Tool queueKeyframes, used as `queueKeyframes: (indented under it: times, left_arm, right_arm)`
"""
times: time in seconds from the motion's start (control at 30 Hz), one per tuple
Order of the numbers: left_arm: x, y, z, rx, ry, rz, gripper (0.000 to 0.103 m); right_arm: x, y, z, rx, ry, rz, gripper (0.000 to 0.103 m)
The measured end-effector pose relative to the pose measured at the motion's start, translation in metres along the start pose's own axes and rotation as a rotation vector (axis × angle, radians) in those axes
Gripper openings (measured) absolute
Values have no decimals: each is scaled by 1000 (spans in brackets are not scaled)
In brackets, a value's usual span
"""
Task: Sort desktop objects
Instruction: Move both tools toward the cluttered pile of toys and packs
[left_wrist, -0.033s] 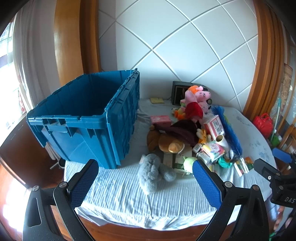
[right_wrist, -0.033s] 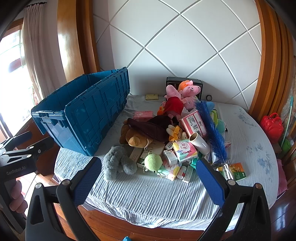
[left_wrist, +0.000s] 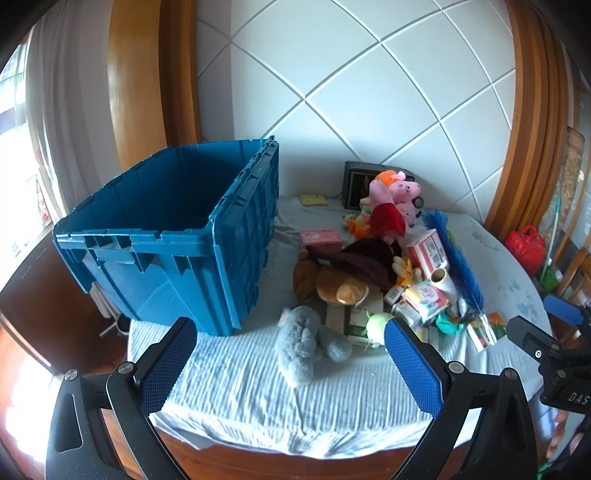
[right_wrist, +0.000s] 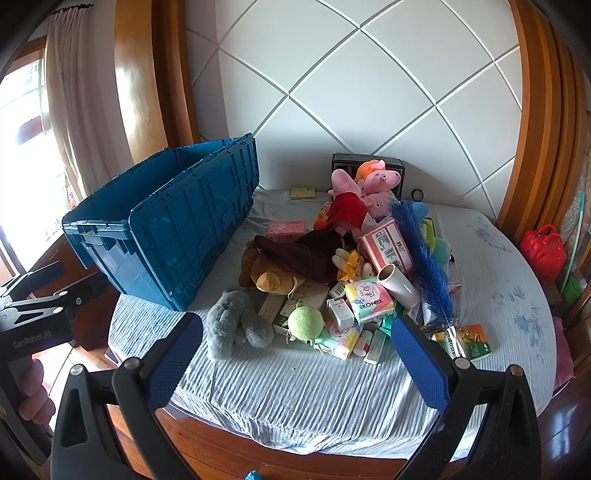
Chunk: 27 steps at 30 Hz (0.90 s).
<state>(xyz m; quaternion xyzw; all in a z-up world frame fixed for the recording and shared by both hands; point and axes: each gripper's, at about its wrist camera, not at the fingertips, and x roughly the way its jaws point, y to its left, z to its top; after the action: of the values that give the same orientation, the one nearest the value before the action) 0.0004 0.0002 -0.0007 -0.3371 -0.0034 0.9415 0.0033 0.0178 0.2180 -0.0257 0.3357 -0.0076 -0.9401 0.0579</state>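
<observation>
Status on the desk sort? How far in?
Nothing looks done yet: the visible part of the blue crate holds nothing. Nothing in hand either: left hand-held gripper and right hand-held gripper are open, short of the pile. All left: grey plush, green ball, pink pig toys, boxes.
</observation>
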Motion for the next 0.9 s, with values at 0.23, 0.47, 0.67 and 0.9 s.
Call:
queueKeyframes:
  times: [0.23,0.47,0.67,0.9]
  left_arm:
    - [6,0,-2,-8,7,-6,103]
    - [7,2,-3,-8,10,-18,103]
    - [10,5,-4,7,24,-26,103]
    - [8,3,-5,18,9,-31,103]
  right_arm:
    - [3,0,9,5,-2,8,103]
    - [5,-1,2,6,-12,6,103]
    - [4,-2,-4,8,-18,0,103]
    - [2,0,-6,12,-18,-8,103]
